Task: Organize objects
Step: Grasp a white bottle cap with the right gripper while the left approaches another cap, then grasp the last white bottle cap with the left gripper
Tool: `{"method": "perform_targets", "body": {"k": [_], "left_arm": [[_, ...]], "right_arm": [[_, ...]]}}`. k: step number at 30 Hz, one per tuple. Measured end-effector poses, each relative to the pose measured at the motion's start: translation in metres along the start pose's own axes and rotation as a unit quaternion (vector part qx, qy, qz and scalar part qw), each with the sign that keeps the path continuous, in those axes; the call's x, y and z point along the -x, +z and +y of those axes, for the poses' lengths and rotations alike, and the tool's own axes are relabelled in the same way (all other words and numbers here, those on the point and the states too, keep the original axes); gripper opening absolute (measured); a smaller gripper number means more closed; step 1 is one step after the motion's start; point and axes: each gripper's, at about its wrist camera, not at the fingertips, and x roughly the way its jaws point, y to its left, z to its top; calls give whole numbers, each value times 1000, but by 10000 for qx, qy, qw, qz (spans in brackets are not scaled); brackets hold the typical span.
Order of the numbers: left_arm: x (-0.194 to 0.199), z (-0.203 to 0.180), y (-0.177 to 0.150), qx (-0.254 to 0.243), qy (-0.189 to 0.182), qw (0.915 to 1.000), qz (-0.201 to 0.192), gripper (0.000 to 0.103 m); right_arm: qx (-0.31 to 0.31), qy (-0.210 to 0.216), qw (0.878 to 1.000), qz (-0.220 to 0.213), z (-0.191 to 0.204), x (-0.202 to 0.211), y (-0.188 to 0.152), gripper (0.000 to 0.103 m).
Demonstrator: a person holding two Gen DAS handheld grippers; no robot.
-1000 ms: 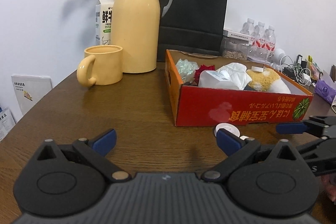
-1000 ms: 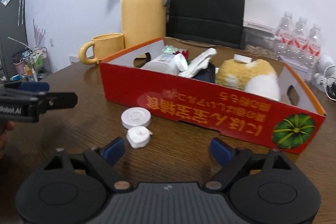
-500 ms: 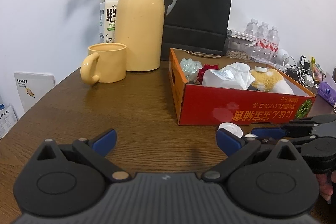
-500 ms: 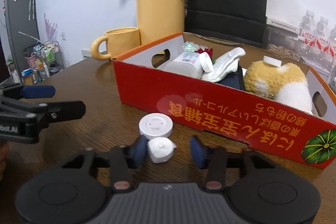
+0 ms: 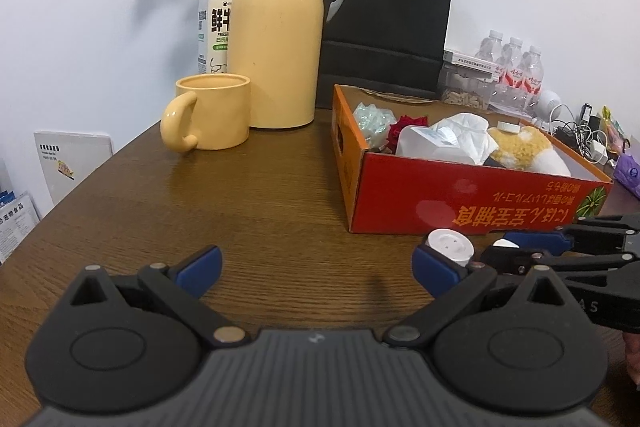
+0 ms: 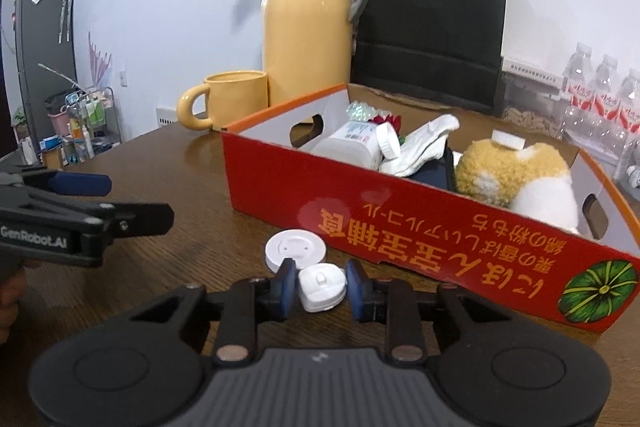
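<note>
Left view: our left gripper hovers low over the surface, jaws released and holding nothing; the disc sits near the box.

Right view: our right gripper has narrowed its jaws around the hook since a second ago; contact looks near, so lifting into the box comes next.

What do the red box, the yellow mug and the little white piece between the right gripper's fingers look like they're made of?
Red box: printed cardboard, slightly glossy; brown raw edges and die-cut handle holes show.
Yellow mug: probably glazed ceramic, with thick walls and soft highlights.
Little white piece between the right gripper fingers: apparently moulded plastic, smooth and matte.
</note>
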Motion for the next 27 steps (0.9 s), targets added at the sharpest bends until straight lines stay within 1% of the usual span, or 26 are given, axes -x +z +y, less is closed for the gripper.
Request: {"method": "perform_targets", "body": {"k": [11,20,27], "left_arm": [[-4,-16,0,-98,-21,9999,46,103],[-19,-56,1,-399,-292,9985,224,103],[-42,-83,7,-431,-276,9980,369,103]], "right_arm": [[-19,-238,9996,-167,-25,18,-10,26],[-163,-525,9981,-267,-57,33,-19,26],[-236,-722,9967,-292,-79,40,-25,26]]}}
